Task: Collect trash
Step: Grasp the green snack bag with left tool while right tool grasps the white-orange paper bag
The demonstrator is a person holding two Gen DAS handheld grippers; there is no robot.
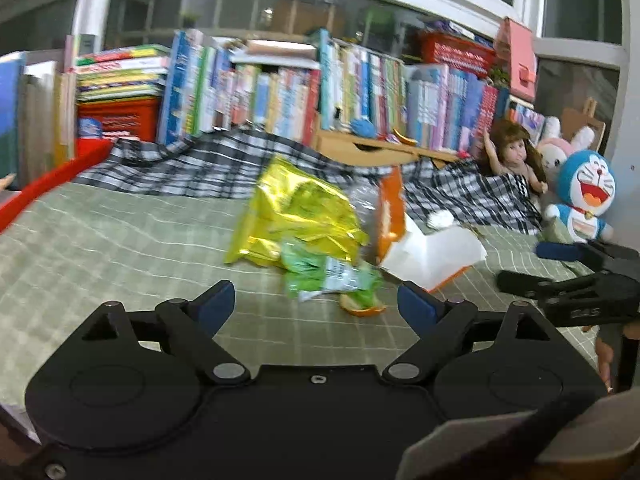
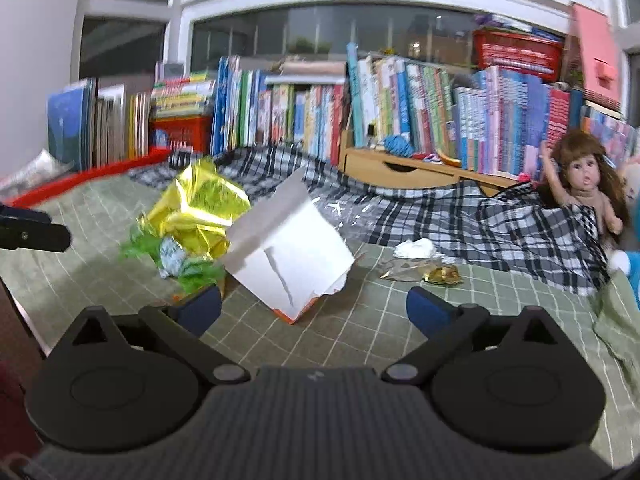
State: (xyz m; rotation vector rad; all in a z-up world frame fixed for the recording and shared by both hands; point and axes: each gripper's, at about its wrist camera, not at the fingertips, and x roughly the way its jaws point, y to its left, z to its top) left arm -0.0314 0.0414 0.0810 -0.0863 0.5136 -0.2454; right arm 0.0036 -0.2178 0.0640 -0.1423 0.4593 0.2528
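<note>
Trash lies in a heap on the green checked bed cover [image 1: 120, 248]. A crumpled yellow foil bag [image 1: 296, 212] [image 2: 196, 212] sits behind a green snack wrapper [image 1: 328, 274] [image 2: 180, 260]. An orange peel [image 1: 362, 308] lies just in front of the wrapper. A torn white and orange carton [image 1: 432, 256] [image 2: 288, 252] stands to the right of them. A white tissue ball [image 2: 414, 248] and a gold candy wrapper [image 2: 440, 274] lie further right. My left gripper [image 1: 316, 304] is open, just short of the green wrapper. My right gripper [image 2: 314, 306] is open, with the carton's lower corner between its fingers.
A black and white plaid blanket [image 2: 460, 220] lies bunched behind the trash. Rows of books [image 1: 280, 92] and a wooden drawer box [image 2: 400, 168] line the back. A doll [image 2: 588, 184] and a blue cat plush [image 1: 584, 196] sit at the right. A red tray edge [image 1: 48, 184] runs along the left.
</note>
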